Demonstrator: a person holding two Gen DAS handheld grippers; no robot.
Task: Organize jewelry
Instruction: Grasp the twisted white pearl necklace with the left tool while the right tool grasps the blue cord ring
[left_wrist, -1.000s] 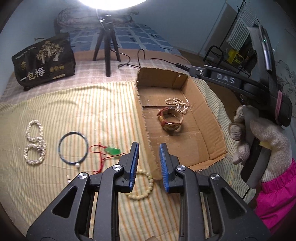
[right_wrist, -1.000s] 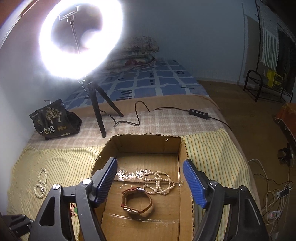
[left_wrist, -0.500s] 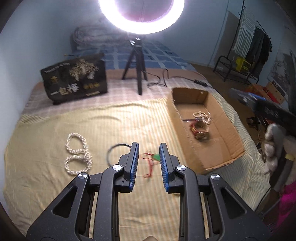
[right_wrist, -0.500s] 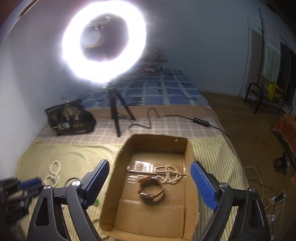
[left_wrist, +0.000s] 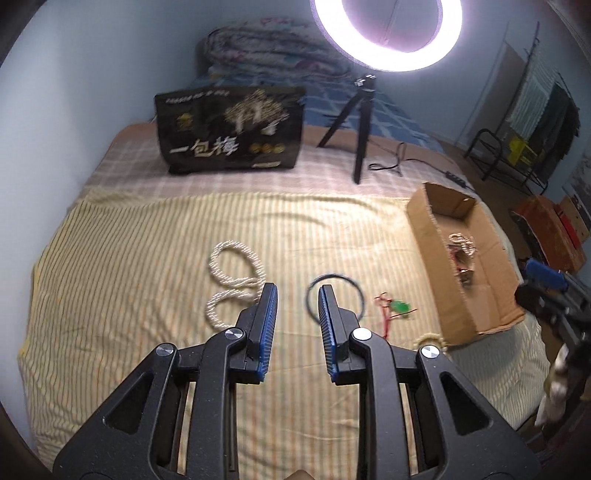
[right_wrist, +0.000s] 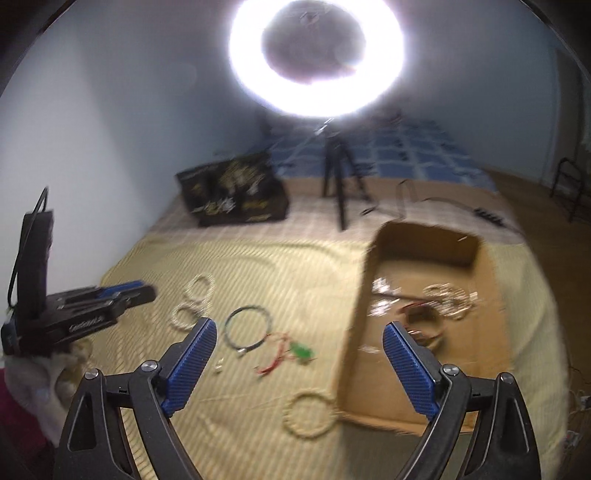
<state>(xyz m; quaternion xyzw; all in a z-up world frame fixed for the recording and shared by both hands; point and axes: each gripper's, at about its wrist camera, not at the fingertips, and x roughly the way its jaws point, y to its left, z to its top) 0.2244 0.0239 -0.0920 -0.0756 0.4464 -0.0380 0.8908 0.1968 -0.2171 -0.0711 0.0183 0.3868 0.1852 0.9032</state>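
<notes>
The scene is being lit by a round white ring light on a black tripod (left_wrist: 386, 35), blown out with haloed glare in the right wrist view. Everything below it there is being smeared by motion blur. Edges are being bent and darkened by fisheye distortion.

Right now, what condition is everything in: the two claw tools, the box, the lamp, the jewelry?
left gripper: open, empty, above the cloth.
right gripper: wide open, empty.
cardboard box: open-topped, some jewelry inside.
ring light: switched on.
dark bangle: flat on the cloth, outside the box.
white rope bracelets: on the cloth, side by side.
cream bead bracelet: on the cloth beside the box.
green pendant: on the cloth, red cord loose.
</notes>
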